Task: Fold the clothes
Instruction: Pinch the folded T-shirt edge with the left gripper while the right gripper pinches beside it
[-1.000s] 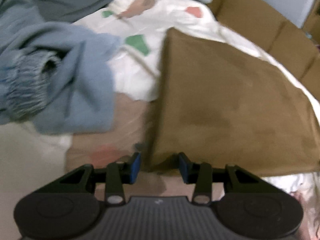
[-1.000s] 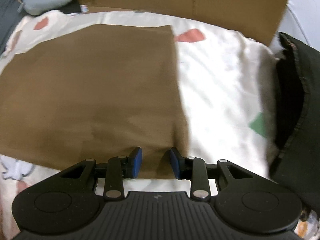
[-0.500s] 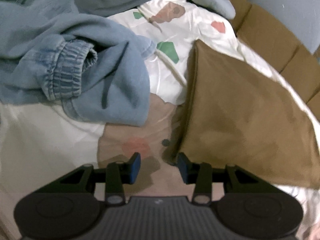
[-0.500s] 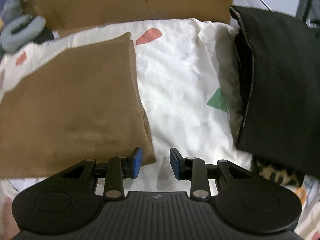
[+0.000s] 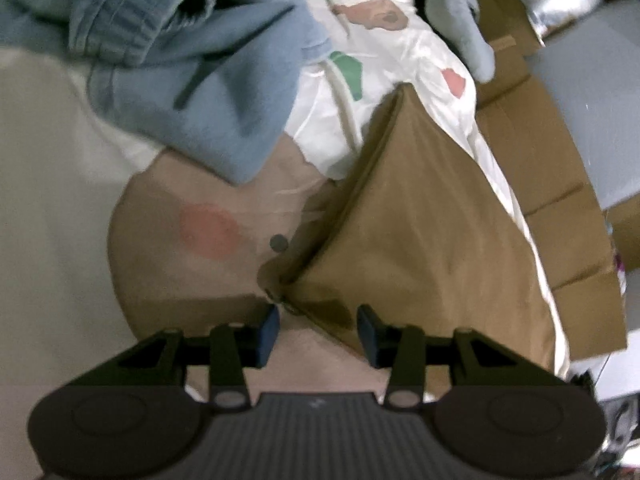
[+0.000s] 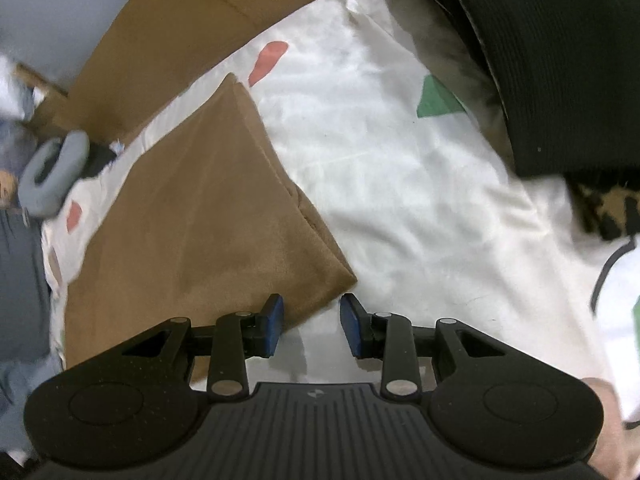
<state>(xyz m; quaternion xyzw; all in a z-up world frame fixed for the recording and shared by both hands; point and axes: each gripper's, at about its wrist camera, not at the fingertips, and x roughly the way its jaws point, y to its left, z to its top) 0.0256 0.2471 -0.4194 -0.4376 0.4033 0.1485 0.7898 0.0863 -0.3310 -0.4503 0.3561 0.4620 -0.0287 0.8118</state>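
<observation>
A folded brown garment lies flat on the white patterned bedsheet. Its near left corner sits just ahead of my left gripper, whose blue pads stand apart with that corner's tip reaching between them, not pinched. In the right wrist view the same brown garment fills the left half, and its near right corner ends just ahead of my right gripper. That gripper is open too, with bare bedsheet between its fingers.
A crumpled blue denim garment lies to the upper left. A black folded garment lies at the upper right. Flat cardboard lines the far edge. A grey neck pillow sits at the far left.
Both grippers rolled and slid outward along the brown garment's near edge, ending at its two near corners. The jaws' gaps look the same as before.
</observation>
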